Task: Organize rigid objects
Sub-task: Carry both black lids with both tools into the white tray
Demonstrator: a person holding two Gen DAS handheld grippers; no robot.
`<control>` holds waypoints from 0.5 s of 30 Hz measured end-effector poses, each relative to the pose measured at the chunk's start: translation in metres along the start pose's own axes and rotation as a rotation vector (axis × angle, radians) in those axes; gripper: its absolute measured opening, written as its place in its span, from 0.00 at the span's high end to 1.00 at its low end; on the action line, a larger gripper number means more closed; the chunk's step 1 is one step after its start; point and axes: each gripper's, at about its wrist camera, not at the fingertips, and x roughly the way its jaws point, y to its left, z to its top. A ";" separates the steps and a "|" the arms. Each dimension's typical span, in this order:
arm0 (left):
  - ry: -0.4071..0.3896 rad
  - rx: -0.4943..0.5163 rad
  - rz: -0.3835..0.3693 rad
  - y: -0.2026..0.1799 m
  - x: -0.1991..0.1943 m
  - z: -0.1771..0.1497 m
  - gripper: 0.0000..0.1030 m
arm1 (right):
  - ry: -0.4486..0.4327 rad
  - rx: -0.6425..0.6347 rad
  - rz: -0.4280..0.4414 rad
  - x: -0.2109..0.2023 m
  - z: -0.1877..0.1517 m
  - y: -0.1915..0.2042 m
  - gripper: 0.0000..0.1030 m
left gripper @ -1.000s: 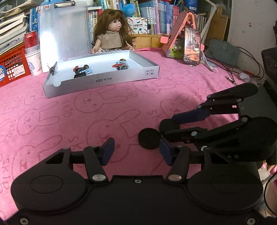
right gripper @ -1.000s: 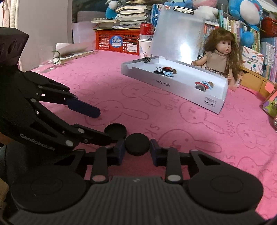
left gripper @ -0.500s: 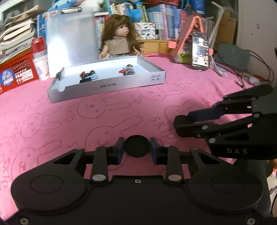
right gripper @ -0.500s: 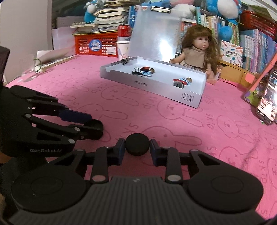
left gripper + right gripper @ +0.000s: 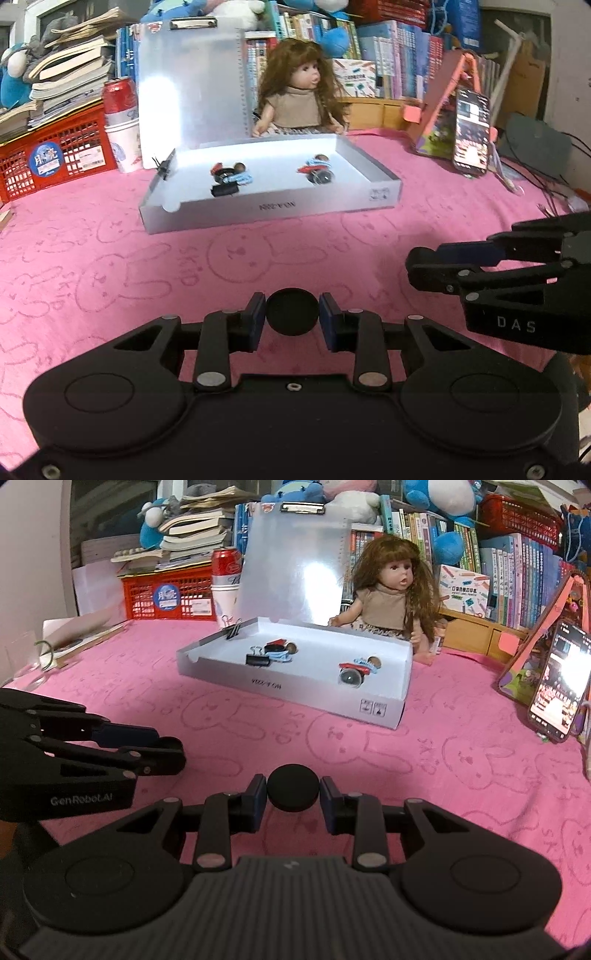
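The left gripper (image 5: 292,316) pinches a black round disc (image 5: 292,311) between its blue fingers (image 5: 255,320), having just closed on it. The right gripper (image 5: 293,795) likewise clamps a second black disc (image 5: 293,787). Both discs sit above the pink desk (image 5: 424,760). At twelve o'clock lies the open white box (image 5: 280,210), holding small clips, with a doll (image 5: 297,96) behind it.

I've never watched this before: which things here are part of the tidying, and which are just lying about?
Part of the job:
- black disc in the left gripper
- black disc in the right gripper
- white tray with small clips and discs

Lying about:
- doll
- phone
- red basket
- drink can
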 end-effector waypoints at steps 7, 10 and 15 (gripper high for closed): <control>-0.020 -0.034 0.026 0.013 0.008 0.023 0.71 | -0.013 0.049 -0.028 0.011 0.020 -0.007 0.65; -0.029 -0.054 0.034 0.020 0.011 0.033 0.71 | -0.021 0.069 -0.043 0.016 0.029 -0.012 0.65; -0.042 -0.079 0.054 0.031 0.019 0.050 0.71 | -0.033 0.099 -0.063 0.023 0.039 -0.019 0.65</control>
